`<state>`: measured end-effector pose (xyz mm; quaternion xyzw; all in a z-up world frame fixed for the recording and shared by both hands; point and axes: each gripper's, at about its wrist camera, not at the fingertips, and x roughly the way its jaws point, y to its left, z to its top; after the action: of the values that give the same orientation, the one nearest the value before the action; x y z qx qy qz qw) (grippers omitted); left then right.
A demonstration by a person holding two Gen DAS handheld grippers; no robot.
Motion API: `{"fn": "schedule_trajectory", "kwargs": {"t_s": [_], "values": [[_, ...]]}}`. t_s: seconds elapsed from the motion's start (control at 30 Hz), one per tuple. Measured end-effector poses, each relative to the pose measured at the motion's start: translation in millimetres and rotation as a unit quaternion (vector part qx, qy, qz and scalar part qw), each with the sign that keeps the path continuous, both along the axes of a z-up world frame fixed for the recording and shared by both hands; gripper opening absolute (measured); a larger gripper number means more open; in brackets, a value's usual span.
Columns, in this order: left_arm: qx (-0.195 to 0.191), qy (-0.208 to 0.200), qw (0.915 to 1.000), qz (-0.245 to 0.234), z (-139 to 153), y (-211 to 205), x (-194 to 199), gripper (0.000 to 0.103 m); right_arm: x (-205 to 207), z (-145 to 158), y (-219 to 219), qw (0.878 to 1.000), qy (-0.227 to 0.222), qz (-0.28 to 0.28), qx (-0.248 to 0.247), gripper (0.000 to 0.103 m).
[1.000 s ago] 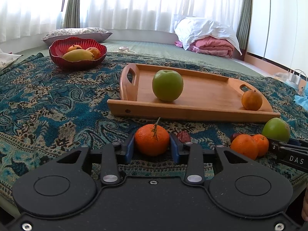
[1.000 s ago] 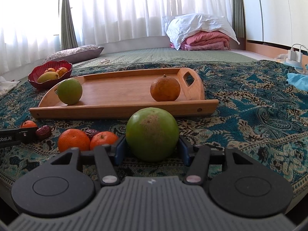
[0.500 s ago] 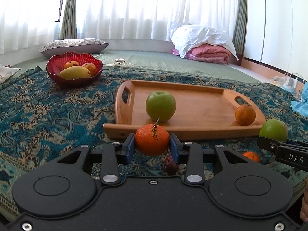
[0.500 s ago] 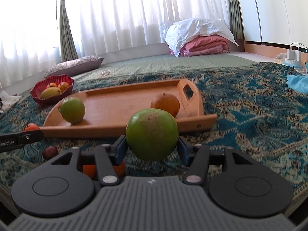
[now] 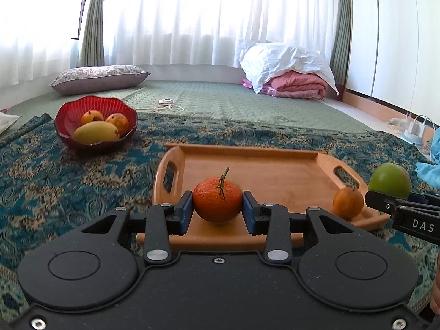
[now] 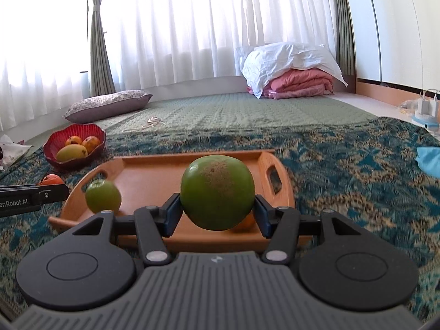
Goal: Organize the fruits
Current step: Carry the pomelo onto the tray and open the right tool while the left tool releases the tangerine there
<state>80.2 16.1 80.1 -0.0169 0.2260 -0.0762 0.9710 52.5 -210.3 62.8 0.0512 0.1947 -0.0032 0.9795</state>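
The wooden tray [image 5: 275, 176] has bare floor across its middle and back. A green apple [image 6: 103, 196] blocks its left end, a small orange [image 5: 348, 202] its right-front corner by the handle. The red bowl [image 5: 66, 126] stands well apart.

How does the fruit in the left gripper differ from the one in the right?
The orange fruit in the left gripper is orange with a stem sticking up; the green fruit in the right gripper is green with a brown patch and no stem showing. The green one spreads its jaws wider. Both are round and held over the wooden tray.
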Motion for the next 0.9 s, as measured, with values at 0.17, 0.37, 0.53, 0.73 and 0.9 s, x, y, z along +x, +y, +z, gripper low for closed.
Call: {"fn": "schedule_trajectory", "kwargs": {"t_s": [0.17,0.37,0.53,0.73,0.9], "values": [[-0.01,0.008,0.9999,0.006,12,0,25,0.035,20,13,-4,1.0,-0.001,-0.001,-0.002,0.059],[-0.025,0.03,0.9991,0.015,19,3,63,0.035,51,16,-13,1.0,0.016,0.001,0.005,0.059],[-0.01,0.049,0.9987,0.009,19,-3,90,0.035,77,10,-20,0.999,0.043,-0.001,0.019,0.059],[-0.019,0.089,0.9958,0.007,8,-6,121,0.035,103,0,-27,0.997,0.076,-0.003,0.027,0.059],[-0.037,0.12,0.992,0.012,-2,-5,144,0.035,120,-12,-35,0.994,0.097,-0.011,0.049,0.058]]}}
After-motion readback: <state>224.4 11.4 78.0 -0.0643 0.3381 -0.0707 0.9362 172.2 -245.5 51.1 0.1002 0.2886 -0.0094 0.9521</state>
